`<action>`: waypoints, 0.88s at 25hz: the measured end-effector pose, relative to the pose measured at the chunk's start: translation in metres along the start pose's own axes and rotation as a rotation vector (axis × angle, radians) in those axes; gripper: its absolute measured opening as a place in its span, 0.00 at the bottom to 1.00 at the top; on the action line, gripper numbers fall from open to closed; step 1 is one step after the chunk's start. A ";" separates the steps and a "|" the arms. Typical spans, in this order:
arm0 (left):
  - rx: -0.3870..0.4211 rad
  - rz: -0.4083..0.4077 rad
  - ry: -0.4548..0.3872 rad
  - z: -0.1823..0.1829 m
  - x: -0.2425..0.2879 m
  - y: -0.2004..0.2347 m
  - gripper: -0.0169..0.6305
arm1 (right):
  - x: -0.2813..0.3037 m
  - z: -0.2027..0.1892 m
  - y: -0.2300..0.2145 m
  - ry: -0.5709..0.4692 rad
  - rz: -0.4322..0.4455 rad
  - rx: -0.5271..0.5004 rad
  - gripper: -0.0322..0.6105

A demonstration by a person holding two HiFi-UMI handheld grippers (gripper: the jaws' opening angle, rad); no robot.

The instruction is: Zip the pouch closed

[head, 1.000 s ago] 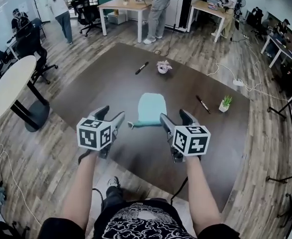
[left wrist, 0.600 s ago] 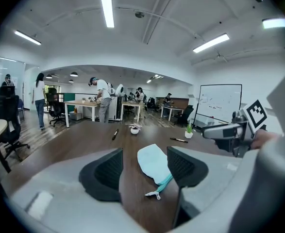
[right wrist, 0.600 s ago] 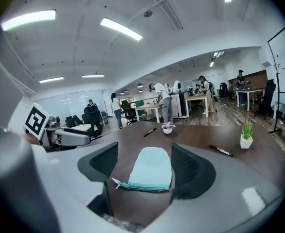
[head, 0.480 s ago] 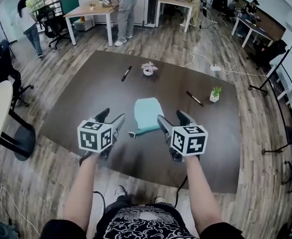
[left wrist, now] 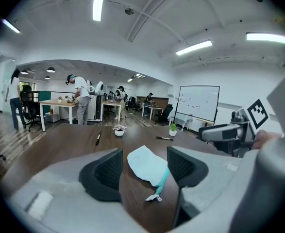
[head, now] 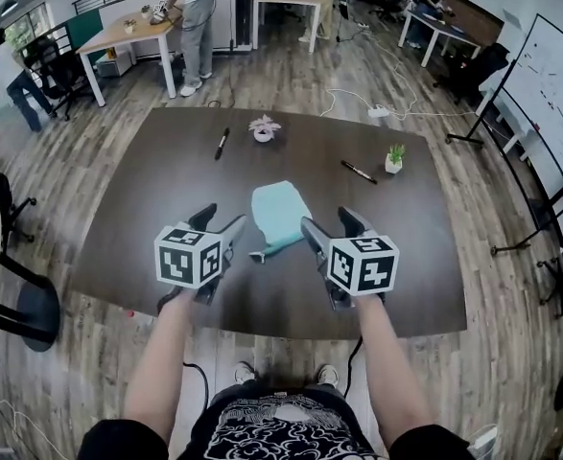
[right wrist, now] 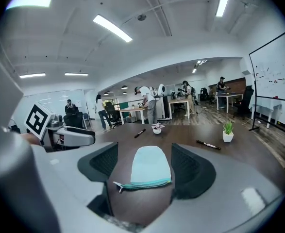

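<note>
1. Pouch [head: 279, 215] in the head view: a pale blue-green fabric piece lying flat on the dark brown table [head: 156, 195], somewhat nearer the near edge than the far one. Its rounded end points far and its straight zipped edge near. The left gripper [head: 220, 221] and right gripper [head: 328, 223] hover either side of the near edge, both with jaws wide and empty. Bare tabletop surrounds the pouch. Two black markers [head: 222, 143], a pink flower pot [head: 263, 128] and a small green plant [head: 393, 158] stand well apart, toward the far edge. Each gripper's cube carries black-and-white square markers. No words can be read.

2. Left gripper view: the left gripper [left wrist: 144, 154] holds its jaws far apart with nothing gripped. The pouch [left wrist: 144, 161] lies on the table beyond them. A teal zip [left wrist: 162, 177] runs down its right edge to a pale pull tab [left wrist: 154, 197] at the near end. The right gripper [left wrist: 229, 132] shows at right. Writing on a far whiteboard [left wrist: 198, 102] is too small to read.

3. Right gripper view: the right gripper [right wrist: 144, 152] also spreads its jaws wide, empty. The pouch [right wrist: 151, 164] sits centred ahead, the zip [right wrist: 144, 183] along its near edge and the pull [right wrist: 118, 186] past the left corner. Whether the zip is shut cannot be told.
</note>
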State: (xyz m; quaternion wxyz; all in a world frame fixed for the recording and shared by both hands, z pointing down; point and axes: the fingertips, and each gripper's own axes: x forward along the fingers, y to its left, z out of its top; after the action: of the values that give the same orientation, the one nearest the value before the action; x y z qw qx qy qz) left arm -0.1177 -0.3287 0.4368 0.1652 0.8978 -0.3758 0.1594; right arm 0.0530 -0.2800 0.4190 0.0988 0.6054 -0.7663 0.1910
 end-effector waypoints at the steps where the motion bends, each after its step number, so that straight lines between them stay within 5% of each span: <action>1: 0.006 -0.011 0.001 0.000 0.000 0.000 0.46 | -0.002 -0.001 0.001 -0.003 -0.012 0.005 0.57; 13: 0.075 -0.124 0.046 -0.011 0.004 -0.001 0.46 | -0.011 -0.019 0.016 -0.003 -0.109 0.051 0.57; 22: 0.160 -0.225 0.164 -0.051 0.019 -0.007 0.46 | -0.007 -0.047 0.026 0.026 -0.134 0.091 0.57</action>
State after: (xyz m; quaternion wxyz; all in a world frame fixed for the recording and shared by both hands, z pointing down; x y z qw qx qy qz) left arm -0.1077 -0.3143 0.4892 0.1402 0.9284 -0.2443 0.2422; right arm 0.0260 -0.2494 0.4550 0.0936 0.6567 -0.7132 0.2265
